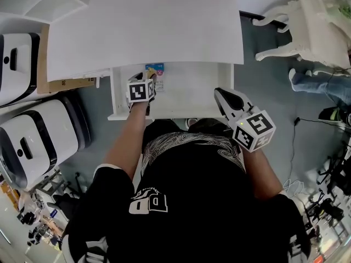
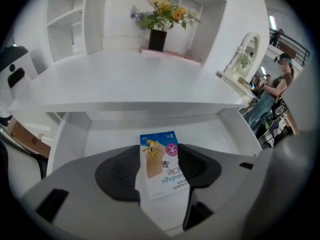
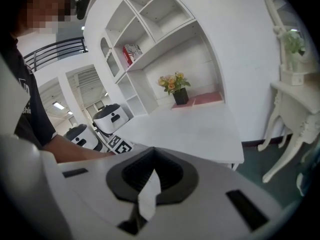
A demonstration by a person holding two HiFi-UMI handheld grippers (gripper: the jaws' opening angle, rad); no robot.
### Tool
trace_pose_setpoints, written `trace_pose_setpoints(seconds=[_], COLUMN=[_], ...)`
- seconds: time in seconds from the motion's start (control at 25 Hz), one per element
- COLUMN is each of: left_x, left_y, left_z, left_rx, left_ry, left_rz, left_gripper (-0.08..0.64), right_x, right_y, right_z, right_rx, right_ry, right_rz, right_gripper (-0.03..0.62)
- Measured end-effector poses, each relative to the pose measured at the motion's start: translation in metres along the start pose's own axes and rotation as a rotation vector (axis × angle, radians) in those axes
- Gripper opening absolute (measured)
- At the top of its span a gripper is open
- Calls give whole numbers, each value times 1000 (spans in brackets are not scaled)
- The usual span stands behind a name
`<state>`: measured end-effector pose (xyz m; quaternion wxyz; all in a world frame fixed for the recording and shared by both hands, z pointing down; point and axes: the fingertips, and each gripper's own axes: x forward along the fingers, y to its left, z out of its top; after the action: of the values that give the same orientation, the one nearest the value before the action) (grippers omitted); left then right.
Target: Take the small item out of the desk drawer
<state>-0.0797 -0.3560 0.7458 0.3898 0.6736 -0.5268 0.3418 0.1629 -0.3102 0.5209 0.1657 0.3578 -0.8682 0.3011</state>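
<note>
White shelving and a white counter (image 1: 164,32) fill my feed. A black vase of yellow flowers (image 2: 157,39) sits at the counter's back edge, and two rounded white machines (image 1: 33,136) stand on the floor off its left side. Under the counter's front edge a shallow white drawer (image 1: 192,89) stands pulled out toward me.

The small item is a flat paper bandage packet (image 2: 161,161), blue across the top with a yellow figure and a pink round mark. It lies on the drawer floor in the left half, close to where the drawer runs under the counter's front edge.

My left tool (image 1: 149,80) reaches down into that same part of the drawer. Its jaws stand apart with the packet between the two dark pads, and I see no squeeze on it, as white drawer floor shows just beside the packet's edges.

My right tool (image 1: 226,98) hangs at the drawer's front right corner, jaws together with nothing in them. I can't tell whether it touches the drawer wall.
</note>
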Motion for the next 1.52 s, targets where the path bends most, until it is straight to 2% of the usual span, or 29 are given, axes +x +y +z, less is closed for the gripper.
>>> trace_pose_setpoints(seconds=[0.28, 0.44, 1.12, 1.24, 1.52], left_x=[30, 39, 68, 70, 78], left_y=[-3, -6, -6, -6, -5], left_z=[-10, -14, -29, -29, -32], left_rx=[-47, -60, -69, -83, -60], left_ry=[81, 115, 232, 238, 209], left_rz=[-6, 16, 87, 96, 134], left_gripper=[324, 357, 402, 413, 425], right_x=[-8, -10, -17, -17, -16], right_y=[-19, -22, -42, -44, -45], right_z=[-7, -12, -23, -24, -27], right_rx=[12, 22, 52, 52, 64], right_ry=[17, 21, 53, 53, 55], right_rz=[-37, -44, -74, -78, -89], right_gripper=[9, 9, 9, 9, 9])
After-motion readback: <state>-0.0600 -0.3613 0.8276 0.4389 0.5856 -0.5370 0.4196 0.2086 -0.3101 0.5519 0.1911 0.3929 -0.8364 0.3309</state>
